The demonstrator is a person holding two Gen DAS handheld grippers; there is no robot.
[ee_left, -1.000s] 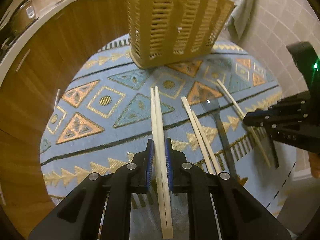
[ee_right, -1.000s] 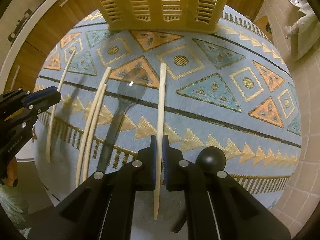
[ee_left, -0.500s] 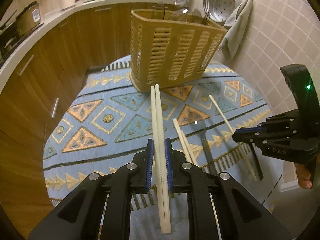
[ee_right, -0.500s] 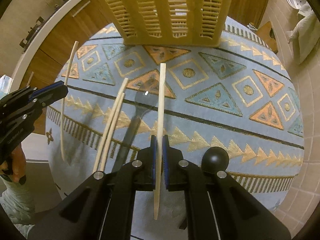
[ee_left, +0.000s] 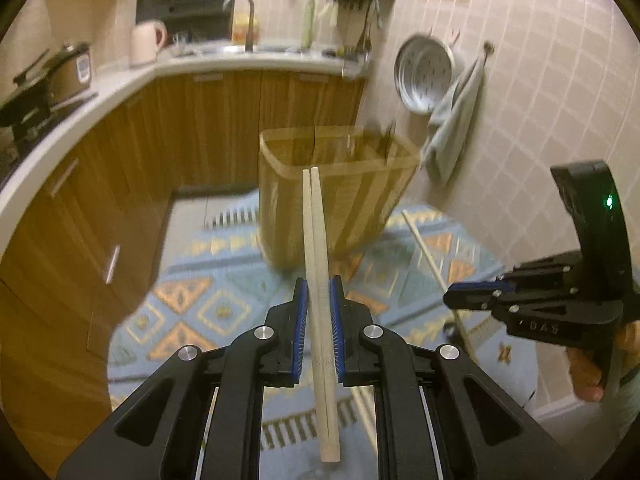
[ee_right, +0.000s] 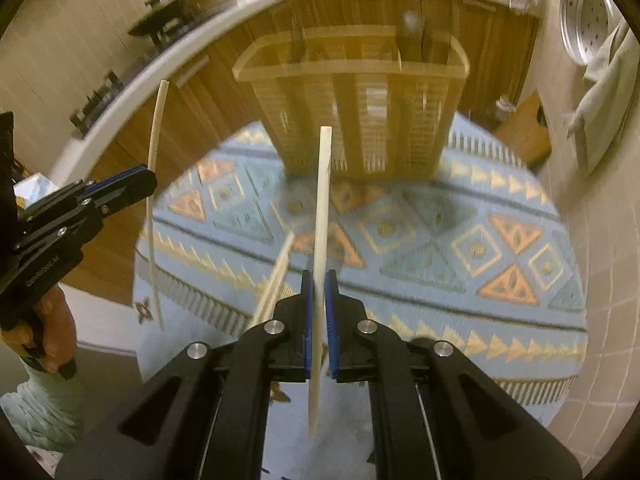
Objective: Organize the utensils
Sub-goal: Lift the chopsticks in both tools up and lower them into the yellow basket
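A pair of chopsticks (ee_left: pixel 318 264) is clamped by the left gripper (ee_left: pixel 319 312), a single chopstick (ee_right: pixel 322 216) by the right gripper (ee_right: pixel 319 304), long axes aimed at the slatted basket (ee_right: pixel 352 120) at upper centre.

You've got a kitchen here: wood-front cabinets (ee_left: pixel 224 128) curve along the left & centre of the frame under a pale countertop (ee_left: pixel 120 80), w/ a tap (ee_left: pixel 244 12) & a cream kettle (ee_left: pixel 146 42) at upper centre-left. Beige tiled wall (ee_left: pixel 540 80) fills the right, w/ a metal steamer tray (ee_left: pixel 424 72) & a grey towel (ee_left: pixel 456 120) hung on it. Blue patterned cloth (ee_right: pixel 440 240) covers the lower frame. Light's warm, dim.
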